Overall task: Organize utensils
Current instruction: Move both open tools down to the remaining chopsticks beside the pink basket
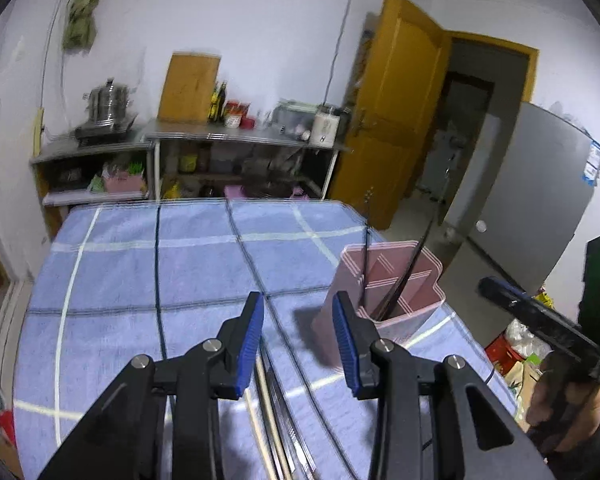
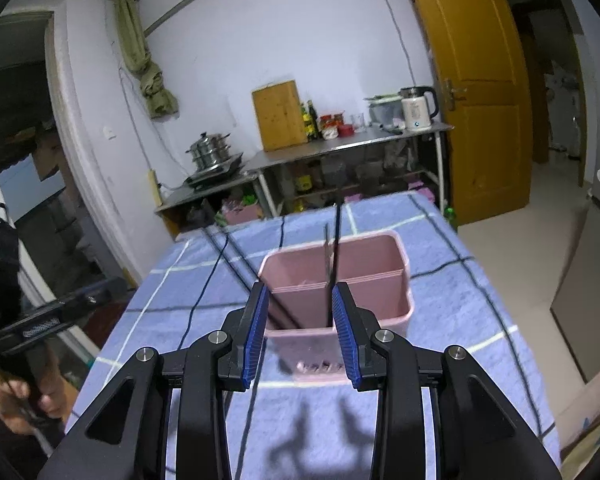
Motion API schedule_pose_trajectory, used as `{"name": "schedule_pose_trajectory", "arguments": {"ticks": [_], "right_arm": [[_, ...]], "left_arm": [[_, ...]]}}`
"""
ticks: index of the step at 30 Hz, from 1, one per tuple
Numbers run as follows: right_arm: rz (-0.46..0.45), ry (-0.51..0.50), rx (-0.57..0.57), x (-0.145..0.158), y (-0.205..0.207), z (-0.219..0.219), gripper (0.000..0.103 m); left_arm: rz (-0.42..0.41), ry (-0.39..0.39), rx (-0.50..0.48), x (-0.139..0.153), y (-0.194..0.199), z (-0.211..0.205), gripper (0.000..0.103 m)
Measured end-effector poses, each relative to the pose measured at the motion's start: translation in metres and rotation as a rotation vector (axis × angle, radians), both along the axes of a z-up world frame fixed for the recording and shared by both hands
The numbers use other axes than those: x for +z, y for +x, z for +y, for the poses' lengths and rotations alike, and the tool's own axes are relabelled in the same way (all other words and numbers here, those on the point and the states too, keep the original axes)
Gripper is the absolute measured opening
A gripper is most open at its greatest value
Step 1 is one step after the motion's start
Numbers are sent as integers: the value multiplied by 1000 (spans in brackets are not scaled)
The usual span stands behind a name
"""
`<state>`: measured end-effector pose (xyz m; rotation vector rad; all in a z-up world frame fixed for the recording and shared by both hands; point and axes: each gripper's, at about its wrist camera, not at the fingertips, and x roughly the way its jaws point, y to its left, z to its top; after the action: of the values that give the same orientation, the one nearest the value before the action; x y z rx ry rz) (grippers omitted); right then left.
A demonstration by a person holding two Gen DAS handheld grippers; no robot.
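Blue-padded fingers (image 1: pixel 251 344) of the left gripper (image 1: pixel 298 344) are framing the lower edge of the left wrist view, spread apart w/ nothing between them, hovering over loose utensils (image 1: pixel 278 420) lying on the blue checked cloth (image 1: pixel 140 272) that is covering the counter; these look like pale chopsticks plus a darker metallic piece, but blur is making exact types hard to tell. To the front-right of that gripper, the pink utensil holder (image 1: pixel 404 300) is standing upright near the counter's right edge, w/ two thin dark sticks (image 1: pixel 404 280) leaning inside, apparently in one compartment. In the right wrist view the right gripper (image 2: pixel 300 336) is hanging just above the near rim of the holder (image 2: pixel 404 280), fingers released & empty, w/ the dark sticks (image 2: pixel 335 256) rising between the pads' line of sight. Judging by this, the step in hand is probably the left gripper picking the next utensil off the cloth. To do it well: it should be coming down w/ the pads straddling one piece only, closing near the mid-length so it isn't tipping, then lifting clear before swinging to the holder. Thin pieces lying flat on soft cloth may be slipping or dragging neighbours along, so a slow, square pinch is advisable.
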<state>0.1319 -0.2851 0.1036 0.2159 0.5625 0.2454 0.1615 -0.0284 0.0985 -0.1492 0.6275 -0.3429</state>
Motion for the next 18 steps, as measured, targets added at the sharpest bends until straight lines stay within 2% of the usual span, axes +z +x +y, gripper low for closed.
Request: {"name": "schedule_pose_trajectory", "arguments": {"ticks": [11,18], "right_arm": [[134,-30,116,-60,-9,44,34],[184,-30,167,-84,-7,60,34]], "left_arm": [[181,32,42,-86,4,13,37],[251,47,55,-122,23,12,37]]}}
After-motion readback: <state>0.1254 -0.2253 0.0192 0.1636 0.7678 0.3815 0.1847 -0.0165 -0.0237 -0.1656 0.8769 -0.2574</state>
